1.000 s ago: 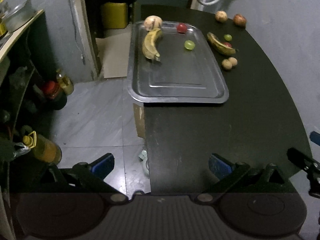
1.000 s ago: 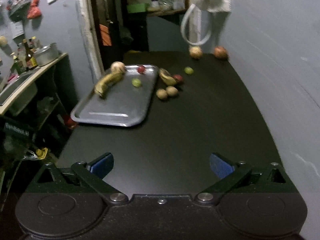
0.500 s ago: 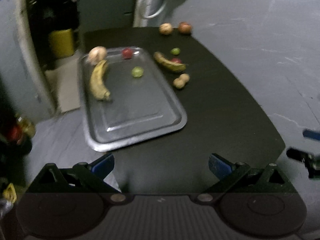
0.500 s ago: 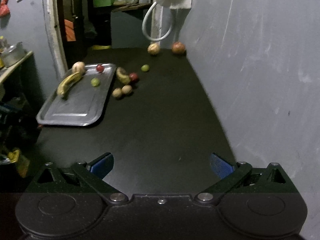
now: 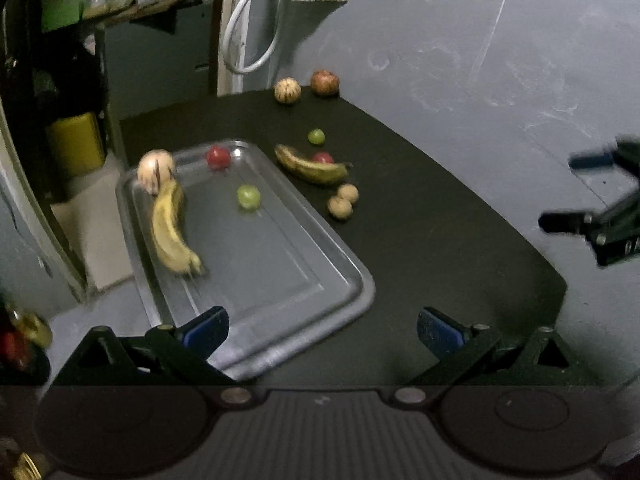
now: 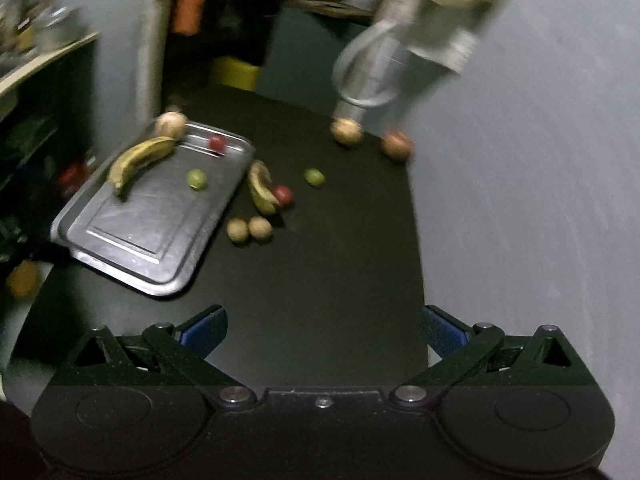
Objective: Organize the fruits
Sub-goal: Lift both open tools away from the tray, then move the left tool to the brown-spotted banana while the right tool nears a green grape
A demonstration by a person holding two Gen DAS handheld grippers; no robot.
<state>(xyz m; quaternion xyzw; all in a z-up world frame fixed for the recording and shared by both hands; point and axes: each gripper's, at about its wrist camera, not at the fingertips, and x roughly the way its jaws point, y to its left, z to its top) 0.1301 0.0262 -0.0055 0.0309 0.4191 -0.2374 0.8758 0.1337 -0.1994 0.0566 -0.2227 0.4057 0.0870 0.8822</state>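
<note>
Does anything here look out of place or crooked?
Yes. The metal tray sits askew, one corner hanging past the black table edge. A pale round fruit perches on its far rim, and several fruits lie loose outside it.

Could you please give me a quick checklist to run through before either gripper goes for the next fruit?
1. Left gripper empty, jaws wide apart: ok.
2. Right gripper empty, jaws wide apart: ok.
3. Tray has free room; only a banana, a pale round fruit, a red fruit and a green fruit lie at its far end: ok.
4. All fruit on the tray: not ok. The second banana, two brown fruits and others lie on the table.
5. Path to the brown fruits clear: ok.
6. Sharp view: not ok, both cameras are blurred.
</note>
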